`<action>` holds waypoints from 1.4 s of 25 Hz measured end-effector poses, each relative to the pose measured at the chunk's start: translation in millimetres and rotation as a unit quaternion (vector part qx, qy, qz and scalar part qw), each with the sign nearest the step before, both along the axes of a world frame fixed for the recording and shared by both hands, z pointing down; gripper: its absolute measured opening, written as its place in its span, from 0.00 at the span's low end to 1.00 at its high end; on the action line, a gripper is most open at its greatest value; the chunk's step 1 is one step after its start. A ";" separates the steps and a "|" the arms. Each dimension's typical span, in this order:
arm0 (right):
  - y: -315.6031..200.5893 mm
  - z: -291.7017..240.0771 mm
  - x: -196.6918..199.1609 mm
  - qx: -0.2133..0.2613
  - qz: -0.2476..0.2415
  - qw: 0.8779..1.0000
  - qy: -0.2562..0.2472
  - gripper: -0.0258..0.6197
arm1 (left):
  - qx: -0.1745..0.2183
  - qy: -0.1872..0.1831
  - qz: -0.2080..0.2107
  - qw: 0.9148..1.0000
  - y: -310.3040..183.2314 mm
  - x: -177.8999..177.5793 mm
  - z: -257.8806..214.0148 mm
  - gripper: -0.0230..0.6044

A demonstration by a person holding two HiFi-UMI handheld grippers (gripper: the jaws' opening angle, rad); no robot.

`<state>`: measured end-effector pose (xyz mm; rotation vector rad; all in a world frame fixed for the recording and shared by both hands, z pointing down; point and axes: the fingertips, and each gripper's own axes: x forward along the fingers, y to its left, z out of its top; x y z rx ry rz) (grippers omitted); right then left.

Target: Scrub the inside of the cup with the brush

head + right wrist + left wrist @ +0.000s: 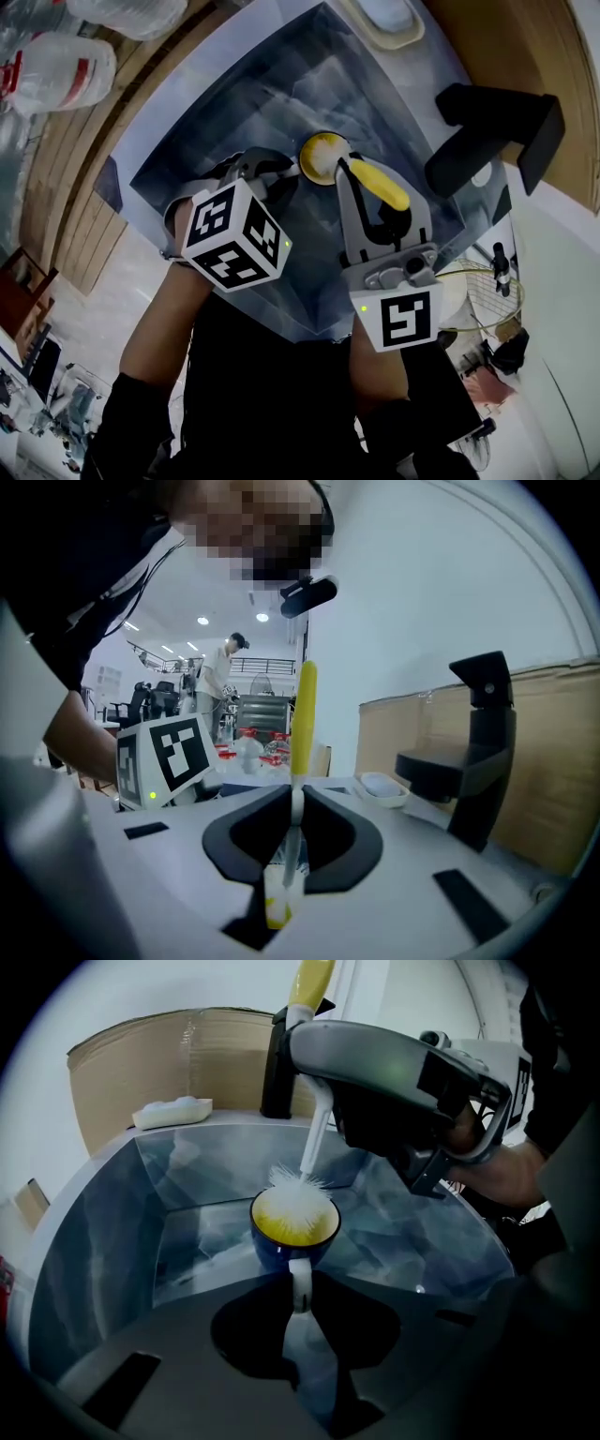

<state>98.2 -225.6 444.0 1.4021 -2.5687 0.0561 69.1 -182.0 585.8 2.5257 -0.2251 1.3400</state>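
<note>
A cup (pixel 293 1225), blue outside and yellow inside, stands upright on the floor of the steel sink (pixel 94 1269). Its white handle (pixel 300 1283) sits between the jaws of my left gripper (pixel 300 1305), which is shut on it. My right gripper (pixel 296 803) is shut on the white stem of a brush with a yellow handle (pixel 305 714). The brush's white bristles (pixel 298 1192) are down inside the cup at its far rim. In the head view the cup (pixel 322 157) lies between my left gripper (pixel 286 173) and my right gripper (pixel 347 176).
A black faucet (pixel 497 131) stands at the sink's right rim. A white soap dish (pixel 173 1110) rests on the back ledge, before a cardboard wall. Plastic water bottles (pixel 56 70) lie to the far left. A person (pixel 220 682) stands far off in the room.
</note>
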 end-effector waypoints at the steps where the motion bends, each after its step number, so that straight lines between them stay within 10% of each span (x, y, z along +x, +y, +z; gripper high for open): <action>1: 1.1 -1.6 -0.2 -0.003 -0.004 1.000 0.000 0.11 | -0.001 0.001 -0.002 1.000 -0.1 -0.4 0.2 0.16; 9: 37.6 -65.5 34.9 0.007 0.006 1.000 0.023 0.11 | -0.009 0.003 -0.008 1.000 3.0 -1.4 -0.3 0.15; 19: 33.4 11.6 17.2 -0.075 -0.012 0.997 0.000 0.11 | -0.004 0.003 -0.013 1.000 0.1 -0.6 -0.3 0.15; 29: 63.2 -64.1 27.7 -0.063 -0.016 0.997 -0.037 0.10 | -0.009 0.002 -0.022 1.000 1.7 -0.9 -0.9 0.15; 35: 58.2 -22.8 15.6 -0.085 -0.041 0.995 -0.022 0.11 | -0.008 0.003 -0.025 1.000 1.1 -0.1 -1.2 0.15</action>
